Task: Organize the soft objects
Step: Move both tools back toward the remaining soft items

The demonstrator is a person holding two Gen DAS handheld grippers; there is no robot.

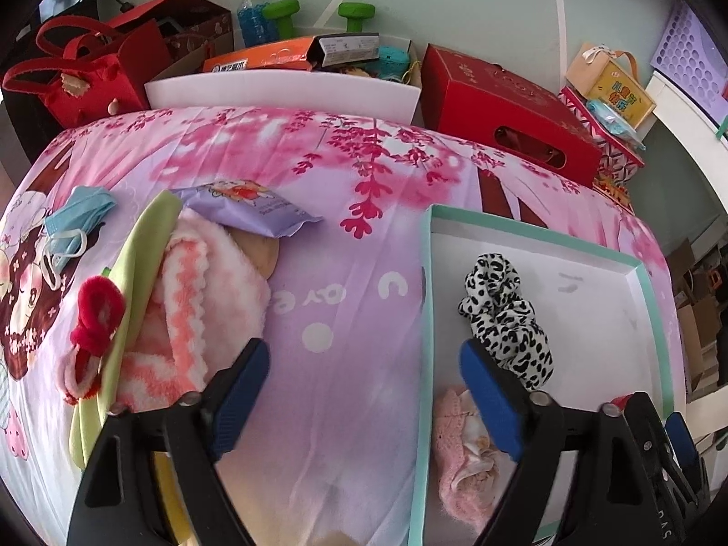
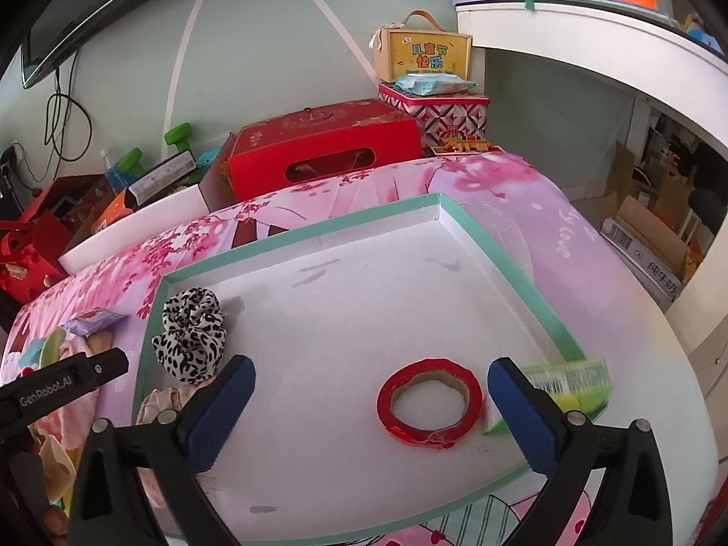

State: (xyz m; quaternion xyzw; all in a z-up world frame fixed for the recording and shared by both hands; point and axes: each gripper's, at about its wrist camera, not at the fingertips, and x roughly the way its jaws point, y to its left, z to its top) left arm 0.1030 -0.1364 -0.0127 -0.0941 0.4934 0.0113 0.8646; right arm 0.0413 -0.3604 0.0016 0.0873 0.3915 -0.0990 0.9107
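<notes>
A shallow white tray with a teal rim (image 1: 427, 273) (image 2: 514, 273) lies on the pink floral cloth. In it are a leopard-print scrunchie (image 1: 500, 314) (image 2: 191, 332), a pink knitted piece (image 1: 459, 455) and a red tape roll (image 2: 430, 402). My right gripper (image 2: 371, 368) stands open over the tray with the tape roll lying untouched between its fingers. A green packet (image 2: 568, 382) sits by its right finger. My left gripper (image 1: 364, 355) is open and empty, straddling the tray's left rim. To its left lies a pile: fluffy pink-white cloth (image 1: 200, 300), green cloth (image 1: 141, 264), red fluffy tie (image 1: 98, 314).
A blue face mask (image 1: 77, 218) and a purple packet (image 1: 245, 209) lie beside the pile. Behind the table stand a red box (image 1: 509, 104) (image 2: 318, 150), a white bin (image 1: 282, 91) of oddments and a red bag (image 1: 77, 77). The table edge falls away at the right (image 2: 682, 364).
</notes>
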